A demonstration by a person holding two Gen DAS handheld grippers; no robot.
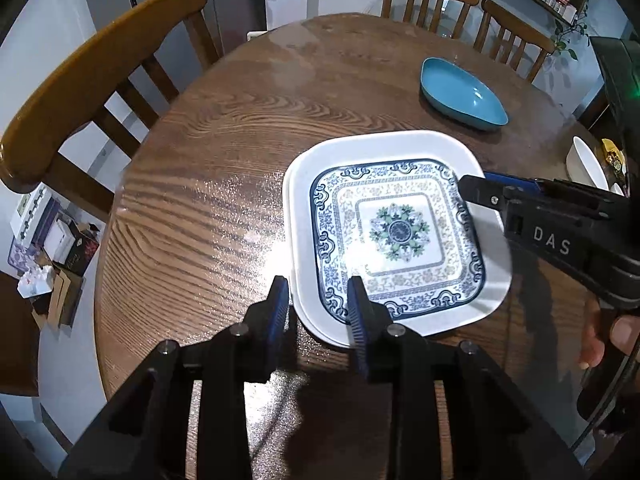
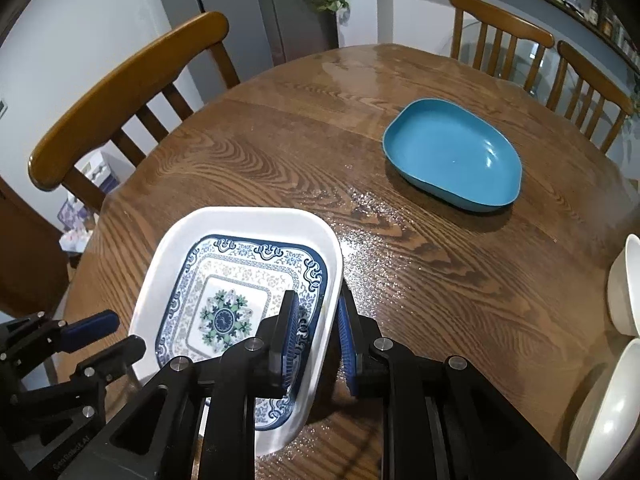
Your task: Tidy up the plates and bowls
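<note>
A blue-patterned square plate (image 1: 400, 240) lies inside a larger white square plate (image 1: 304, 168) on the round wooden table (image 1: 200, 200). My left gripper (image 1: 318, 304) straddles the white plate's near-left edge, jaws open around the rim. My right gripper (image 2: 316, 320) straddles the right rims of both plates (image 2: 240, 304), jaws partly open, one finger inside the patterned plate, one outside the white plate (image 2: 240, 220). It also shows in the left wrist view (image 1: 480, 184). A blue dish (image 2: 452, 156) sits apart, farther back on the table.
Two white bowls (image 2: 624, 280) stand at the table's right edge. Wooden chairs (image 2: 120, 92) surround the table. A fridge (image 2: 240, 8) and shelves stand behind. Boxes lie on the floor (image 1: 52, 248) at left.
</note>
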